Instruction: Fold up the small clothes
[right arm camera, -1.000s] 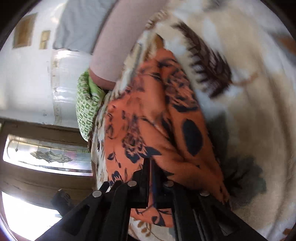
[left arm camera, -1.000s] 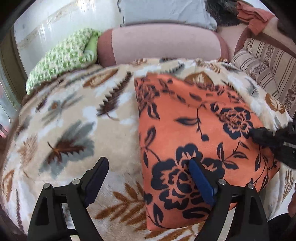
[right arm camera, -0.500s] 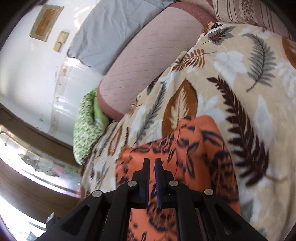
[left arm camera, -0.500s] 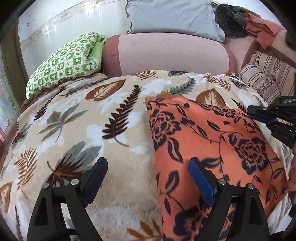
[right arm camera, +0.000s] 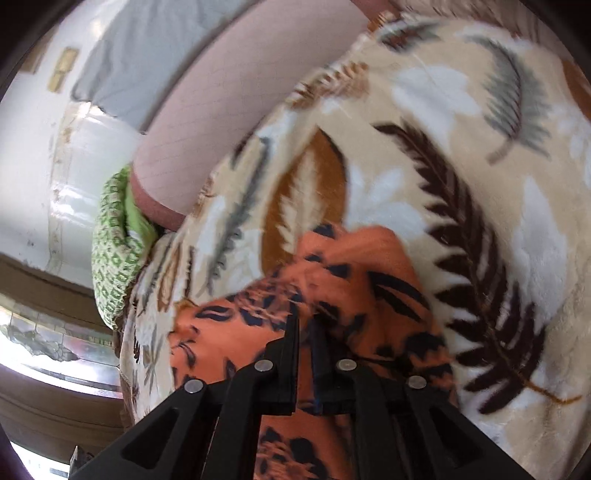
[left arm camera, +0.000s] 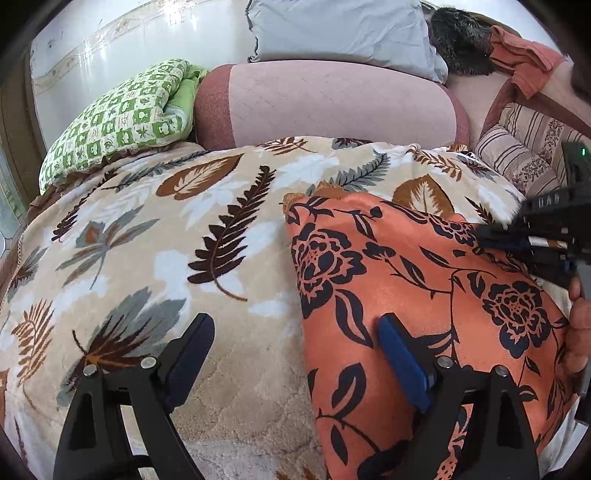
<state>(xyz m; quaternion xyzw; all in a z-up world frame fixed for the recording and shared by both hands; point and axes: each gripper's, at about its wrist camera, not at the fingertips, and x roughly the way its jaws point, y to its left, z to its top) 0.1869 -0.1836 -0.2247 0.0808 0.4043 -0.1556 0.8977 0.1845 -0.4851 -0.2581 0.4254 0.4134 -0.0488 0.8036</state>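
An orange cloth with dark blue flowers (left arm camera: 413,295) lies folded on a leaf-patterned blanket (left arm camera: 155,258). My left gripper (left arm camera: 295,350) is open and empty; its right finger hangs over the cloth's left part, its left finger over the blanket. My right gripper (right arm camera: 304,325) is shut with nothing seen between its fingers, and it is above the cloth (right arm camera: 351,280). It also shows in the left wrist view (left arm camera: 491,238) over the cloth's right edge, with a hand behind it.
A pink bolster (left arm camera: 332,103) lies along the back of the blanket. A green checked pillow (left arm camera: 122,118) is at the back left and a grey pillow (left arm camera: 340,33) behind the bolster. Striped cushions (left arm camera: 524,147) lie at the right.
My right gripper has let go of the cloth's edge and lifted off it, staying shut. My left gripper has drawn back, so the cloth sits farther right in its view.
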